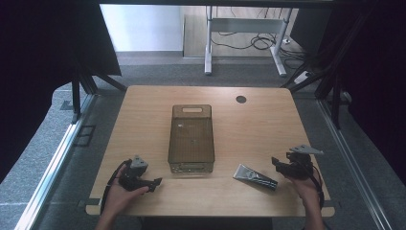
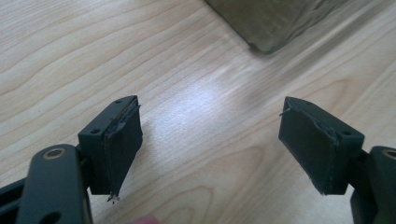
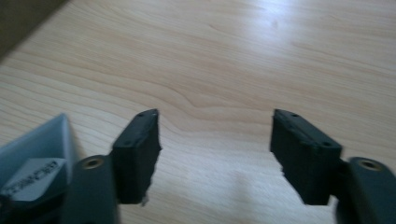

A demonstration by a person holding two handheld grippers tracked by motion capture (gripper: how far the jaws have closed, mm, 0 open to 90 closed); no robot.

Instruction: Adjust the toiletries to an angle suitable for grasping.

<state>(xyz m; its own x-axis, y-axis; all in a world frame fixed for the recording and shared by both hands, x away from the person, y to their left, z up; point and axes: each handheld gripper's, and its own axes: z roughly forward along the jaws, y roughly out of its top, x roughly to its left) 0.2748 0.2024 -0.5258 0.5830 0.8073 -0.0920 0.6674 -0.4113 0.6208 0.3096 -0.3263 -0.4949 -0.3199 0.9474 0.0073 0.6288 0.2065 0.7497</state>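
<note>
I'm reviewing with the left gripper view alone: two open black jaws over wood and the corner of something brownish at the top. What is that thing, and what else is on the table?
Observer: It's a translucent brown bin, standing lengthwise in the middle of the table, with a handle slot at its far end.
Operator: Anything near the other hand?
Observer: A silver tube with a dark cap lies flat just left of the right gripper, apart from it.
Operator: Is that gripper holding anything?
Observer: No. In the right gripper view its jaws stand wide open over bare wood, with the tube's flat end at the left edge.
</note>
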